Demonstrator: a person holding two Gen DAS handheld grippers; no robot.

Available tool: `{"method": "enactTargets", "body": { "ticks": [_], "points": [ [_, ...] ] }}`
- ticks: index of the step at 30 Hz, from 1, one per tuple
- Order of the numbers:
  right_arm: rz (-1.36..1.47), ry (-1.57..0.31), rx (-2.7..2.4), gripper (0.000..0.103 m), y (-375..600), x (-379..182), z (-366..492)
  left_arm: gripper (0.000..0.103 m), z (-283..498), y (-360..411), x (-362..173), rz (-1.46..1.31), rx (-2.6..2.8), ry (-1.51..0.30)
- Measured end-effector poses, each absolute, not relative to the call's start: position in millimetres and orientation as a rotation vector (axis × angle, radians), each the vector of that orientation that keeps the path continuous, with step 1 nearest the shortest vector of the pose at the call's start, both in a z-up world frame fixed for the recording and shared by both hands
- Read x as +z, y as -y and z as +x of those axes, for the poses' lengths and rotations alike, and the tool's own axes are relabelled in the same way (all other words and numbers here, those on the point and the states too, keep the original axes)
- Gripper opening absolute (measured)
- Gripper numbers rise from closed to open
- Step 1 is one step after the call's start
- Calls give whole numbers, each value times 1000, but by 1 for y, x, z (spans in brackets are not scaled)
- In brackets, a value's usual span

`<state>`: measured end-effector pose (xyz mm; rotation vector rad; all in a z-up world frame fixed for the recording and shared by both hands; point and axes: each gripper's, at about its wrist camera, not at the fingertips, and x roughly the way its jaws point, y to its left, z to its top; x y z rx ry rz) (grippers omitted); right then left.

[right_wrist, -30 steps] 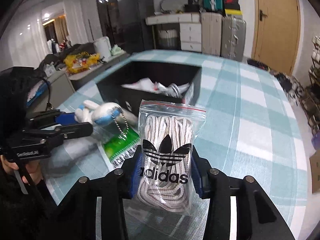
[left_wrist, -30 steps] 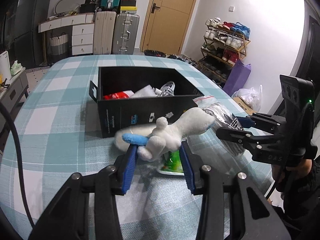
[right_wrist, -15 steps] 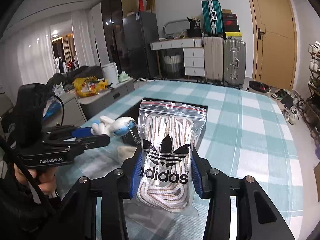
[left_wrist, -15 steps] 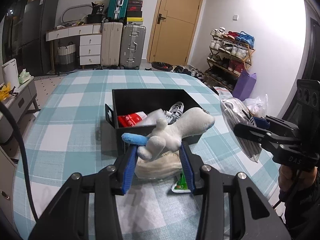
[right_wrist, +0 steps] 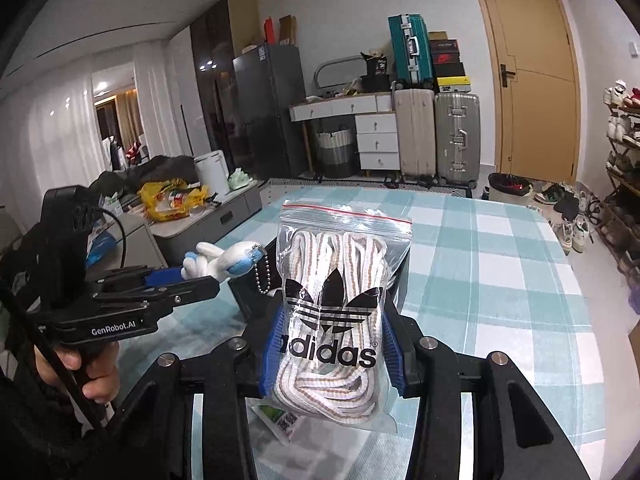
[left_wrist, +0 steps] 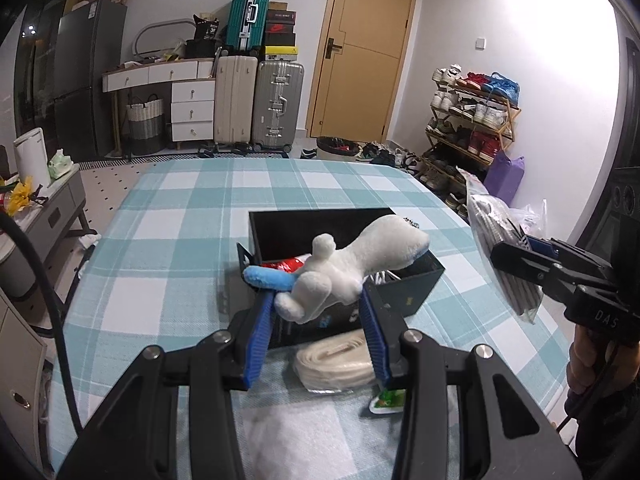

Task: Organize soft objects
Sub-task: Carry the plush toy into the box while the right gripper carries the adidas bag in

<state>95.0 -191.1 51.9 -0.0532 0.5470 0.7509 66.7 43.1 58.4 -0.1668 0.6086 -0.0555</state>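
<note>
My left gripper [left_wrist: 316, 320] is shut on a white plush toy [left_wrist: 352, 268] with blue trim and holds it in the air over the near side of the black box [left_wrist: 416, 286]. The toy also shows in the right wrist view [right_wrist: 224, 260] with a bead chain hanging from it. My right gripper [right_wrist: 330, 348] is shut on a clear zip bag of striped laces [right_wrist: 336, 300] with an Adidas logo, held up high to the right of the box. The bag also shows in the left wrist view [left_wrist: 500, 248]. The box holds a red item [left_wrist: 286, 266] and other things.
A cream roll of band [left_wrist: 336, 364] and a green packet [left_wrist: 386, 398] lie on the checked tablecloth [left_wrist: 160, 240] in front of the box. The green packet shows under the bag in the right wrist view [right_wrist: 276, 416]. Furniture, suitcases and a shoe rack stand around the room.
Both grippers have risen well above the table with their loads. The plush toy now hangs over the box's near side. The lace bag is higher too.
</note>
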Motion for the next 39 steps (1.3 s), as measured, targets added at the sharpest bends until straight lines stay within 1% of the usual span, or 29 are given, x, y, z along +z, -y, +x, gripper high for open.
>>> {"method": "enactTargets", "body": {
  "ticks": [12, 31, 39],
  "points": [
    [-54, -558, 713, 43, 169, 60, 115, 41, 89, -50, 62, -150, -50, -609],
    [-57, -614, 683, 43, 143, 31, 159, 41, 135, -47, 48, -103, -7, -663],
    [-113, -628, 683, 43, 127, 23, 173, 41, 146, -41, 41, -48, 29, -687]
  ]
}}
